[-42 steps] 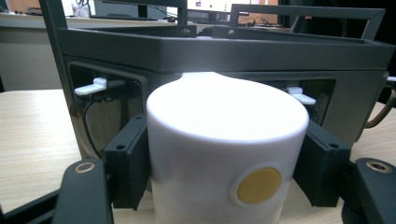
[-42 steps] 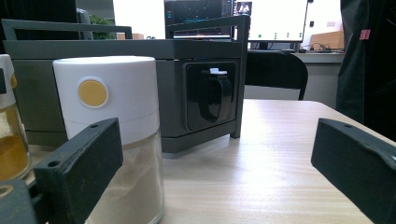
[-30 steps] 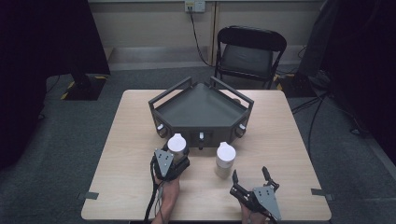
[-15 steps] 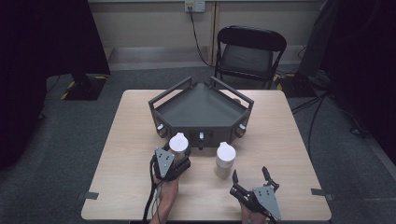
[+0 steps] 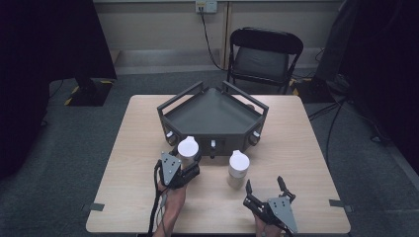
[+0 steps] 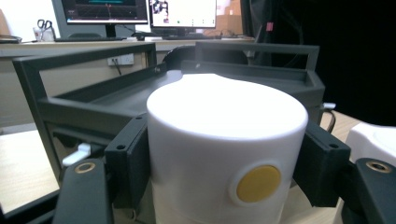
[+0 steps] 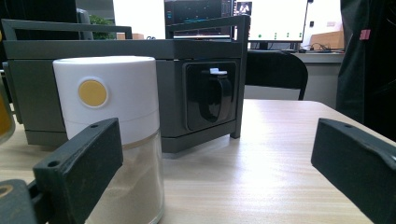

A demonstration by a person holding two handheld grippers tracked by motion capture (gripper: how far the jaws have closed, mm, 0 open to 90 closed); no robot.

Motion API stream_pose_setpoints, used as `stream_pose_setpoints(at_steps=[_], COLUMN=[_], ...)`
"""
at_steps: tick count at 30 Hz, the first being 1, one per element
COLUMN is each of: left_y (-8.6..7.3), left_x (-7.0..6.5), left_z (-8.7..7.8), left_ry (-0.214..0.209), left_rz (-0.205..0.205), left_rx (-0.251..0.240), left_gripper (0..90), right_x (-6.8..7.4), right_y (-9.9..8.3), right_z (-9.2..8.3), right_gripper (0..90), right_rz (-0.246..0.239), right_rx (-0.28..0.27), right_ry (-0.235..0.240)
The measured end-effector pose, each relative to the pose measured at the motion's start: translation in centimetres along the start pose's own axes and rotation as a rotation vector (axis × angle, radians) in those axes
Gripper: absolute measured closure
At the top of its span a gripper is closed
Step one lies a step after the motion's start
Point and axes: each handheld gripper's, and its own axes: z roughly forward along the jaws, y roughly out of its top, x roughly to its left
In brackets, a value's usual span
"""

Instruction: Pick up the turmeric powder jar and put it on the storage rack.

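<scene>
You are clamping your left claw [image 5: 185, 163] on a white-capped jar [image 5: 188, 150], its black pads pressing the cap from both sides; in the left gripper view the cap [image 6: 228, 140] is showing a yellow dot facing you. That jar is sitting near the left of the counter [image 5: 306, 148], just in front of the grey tray [image 5: 212, 116], close to its near wall. Whether the jar's base is touching the counter cannot be told. A second jar [image 5: 237, 169] is standing upright on the counter to the right of the first, apart from it and also just near of the tray. You are holding your right claw [image 5: 265, 186] at the near right edge of the counter, its jaws standing wide apart with nothing between the pads. In the right gripper view the second jar [image 7: 116, 135], with pale powder in its clear lower part and a yellow dot on its cap, is standing beside the left jaw, not gripped. A black chair [image 5: 264, 57] is standing on the floor beyond the far edge of the counter.
</scene>
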Motion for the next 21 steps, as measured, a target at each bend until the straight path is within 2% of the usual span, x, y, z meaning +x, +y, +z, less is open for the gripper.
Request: stream_pose_setpoints(at_steps=[10,13,21], left_y=[2.0,2.7,4.5], left_x=[1.6,1.9,2.4], left_z=[-0.2,-0.1,0.5], left_ry=[-0.040,-0.045,-0.062], left_rz=[-0.011,0.003,0.007], left_rx=[-0.023,-0.027,-0.047], left_gripper=[30.4,30.4,30.4], right_x=[0.0,0.0,0.0], right_y=[0.0,0.0,0.0], right_z=[0.0,0.0,0.0], right_gripper=[0.7,0.7,0.7], right_rz=[0.000,-0.001,0.000], right_rx=[0.000,0.000,0.000], right_ry=[0.000,0.000,0.000])
